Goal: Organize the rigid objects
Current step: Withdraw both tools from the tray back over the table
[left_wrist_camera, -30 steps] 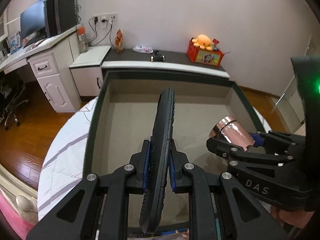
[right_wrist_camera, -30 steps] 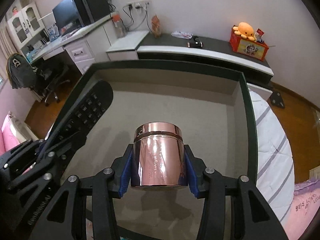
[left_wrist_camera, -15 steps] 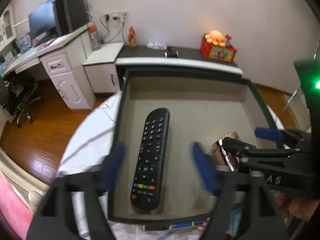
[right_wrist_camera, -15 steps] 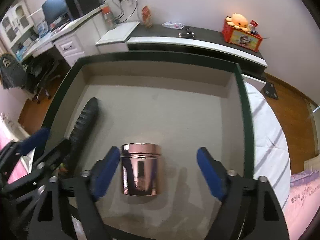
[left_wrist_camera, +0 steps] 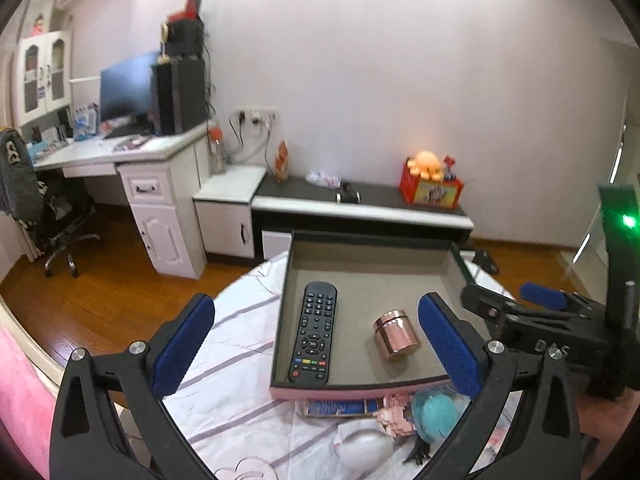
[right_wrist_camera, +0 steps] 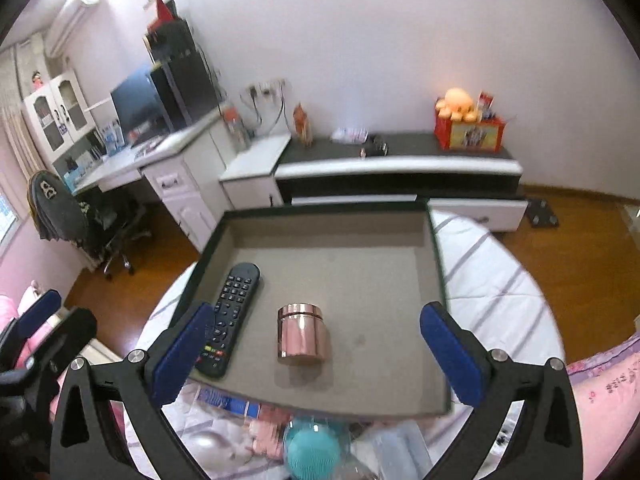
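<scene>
Right wrist view: the right gripper [right_wrist_camera: 312, 344] has its jaws still spreading, near full width, with nothing pressed between the blue pads [right_wrist_camera: 178, 356]. The rose-gold jar [right_wrist_camera: 300, 336] stands upright on the grey floor of the storage box [right_wrist_camera: 434, 264], ahead of and below the jaws, roughly centred between them but clear of both pads. The TV remote [right_wrist_camera: 230, 320] lies flat, buttons up, ahead of the left-hand pad, its near end partly hidden behind that pad.

In the left wrist view the left gripper [left_wrist_camera: 316, 344] is also opening wide and empty; the remote [left_wrist_camera: 314, 338] and jar [left_wrist_camera: 396, 336] sit side by side, apart, ahead of its jaws.

Loose items wait below the jaws, between them and the box's near wall, on the striped bedsheet [left_wrist_camera: 236, 344]: a teal round brush [right_wrist_camera: 316, 448], a pale egg-shaped thing [left_wrist_camera: 364, 450], a flat blue packet [left_wrist_camera: 340, 408].

Risks, as I judge them: the box rests on soft bedding, so pressing near its front wall could tip it and topple the tall jar. Reaching down for the clutter, a wide-spread finger could catch the box's edge. The two grippers sit close together, so a collision is possible. The smooth egg shape may squirt out of a pinch.
</scene>
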`<state>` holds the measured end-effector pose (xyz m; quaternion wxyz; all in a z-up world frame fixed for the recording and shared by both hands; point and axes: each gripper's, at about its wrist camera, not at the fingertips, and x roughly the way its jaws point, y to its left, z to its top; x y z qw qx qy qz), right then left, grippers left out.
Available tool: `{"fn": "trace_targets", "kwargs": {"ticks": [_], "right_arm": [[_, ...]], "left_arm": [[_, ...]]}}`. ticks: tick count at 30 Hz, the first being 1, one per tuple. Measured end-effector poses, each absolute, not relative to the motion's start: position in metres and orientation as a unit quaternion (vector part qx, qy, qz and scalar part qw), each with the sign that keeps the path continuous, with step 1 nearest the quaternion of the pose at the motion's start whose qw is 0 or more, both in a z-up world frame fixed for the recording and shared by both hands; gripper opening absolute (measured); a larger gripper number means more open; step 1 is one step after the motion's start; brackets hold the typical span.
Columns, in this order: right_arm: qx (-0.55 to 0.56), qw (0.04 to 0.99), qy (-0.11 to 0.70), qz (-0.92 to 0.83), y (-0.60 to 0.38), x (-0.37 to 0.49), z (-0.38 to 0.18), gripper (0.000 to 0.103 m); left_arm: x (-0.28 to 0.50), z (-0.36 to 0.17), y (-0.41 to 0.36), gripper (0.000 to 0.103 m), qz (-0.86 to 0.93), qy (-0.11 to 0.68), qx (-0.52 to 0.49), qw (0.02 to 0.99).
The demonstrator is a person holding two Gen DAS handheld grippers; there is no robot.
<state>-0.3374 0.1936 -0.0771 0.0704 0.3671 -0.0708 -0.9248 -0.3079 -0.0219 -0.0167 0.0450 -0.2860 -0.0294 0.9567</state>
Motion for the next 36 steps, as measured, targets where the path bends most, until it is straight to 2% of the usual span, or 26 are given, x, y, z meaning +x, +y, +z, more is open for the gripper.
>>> {"fn": "trace_targets", "kwargs": {"ticks": [7, 16, 24, 36], "right_arm": [[0.287, 0.039, -0.055, -0.956, 0.207, -0.246, -0.048, 0.103], [0.22, -0.002, -0.035, -0.975, 0.229, -0.145, -0.035, 0.103], [0.21, -0.012, -0.03, -0.977, 0.235, -0.097, -0.037, 0.103], [0.218, 0.009, -0.026, -0.976, 0.219, -0.067, -0.055, 0.103]], "left_arm": [[-0.24, -0.002, -0.022, 0.103, 0.967, -0.027, -0.249, 0.046], [-0.163, -0.008, -0.011, 0.103, 0.976, -0.031, -0.212, 0.045], [-0.123, -0.022, -0.015, 0.103, 0.971, -0.054, -0.228, 0.043], [-0.093, -0.03, -0.015, 0.103, 0.972, -0.039, -0.226, 0.041]]}}
